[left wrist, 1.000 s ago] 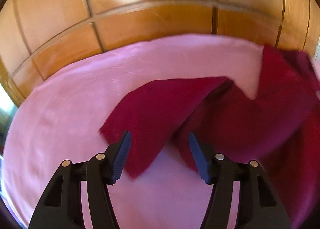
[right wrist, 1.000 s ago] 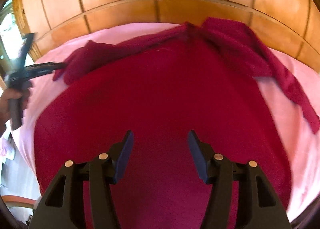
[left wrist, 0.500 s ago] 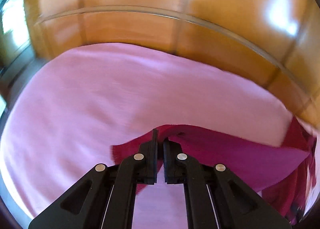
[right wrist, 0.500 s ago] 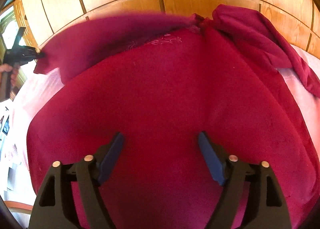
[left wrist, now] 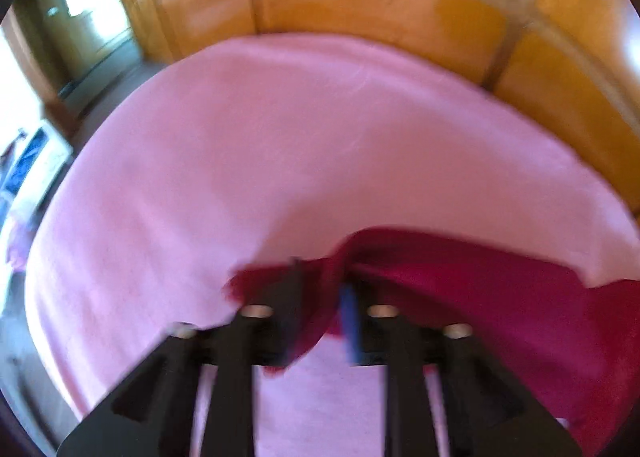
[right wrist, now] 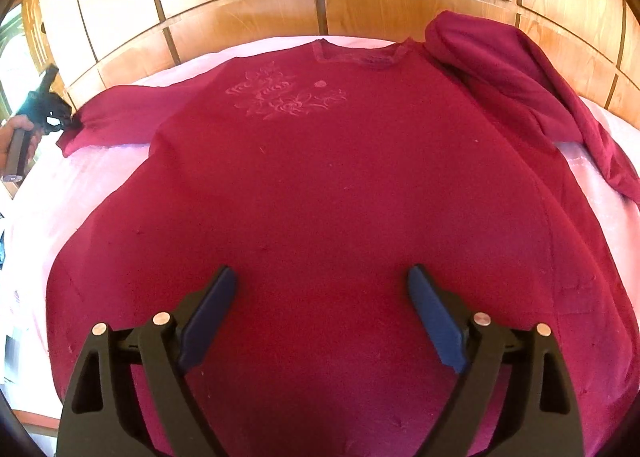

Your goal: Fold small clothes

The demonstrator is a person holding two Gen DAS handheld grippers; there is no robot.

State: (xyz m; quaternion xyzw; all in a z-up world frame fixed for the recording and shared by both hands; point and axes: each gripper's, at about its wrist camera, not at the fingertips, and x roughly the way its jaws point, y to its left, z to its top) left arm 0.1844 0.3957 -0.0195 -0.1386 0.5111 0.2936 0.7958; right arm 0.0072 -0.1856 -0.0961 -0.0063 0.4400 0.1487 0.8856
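A: Where is the top laid?

B: Flat on the pink sheet, neck far, hem near. The left sleeve is stretched out leftward; the right sleeve is bunched far right.

A: And the jaws?

B: The left gripper has just been opened partway, the sleeve cuff loose between. The right gripper has just been spread wide, nothing held, above the hem.

A: Nearer the bunched sleeve?

B: The right one, judged.

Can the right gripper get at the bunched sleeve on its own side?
Probably yes: the right gripper is open and empty over the shirt; the bunched sleeve lies uncovered beyond it.
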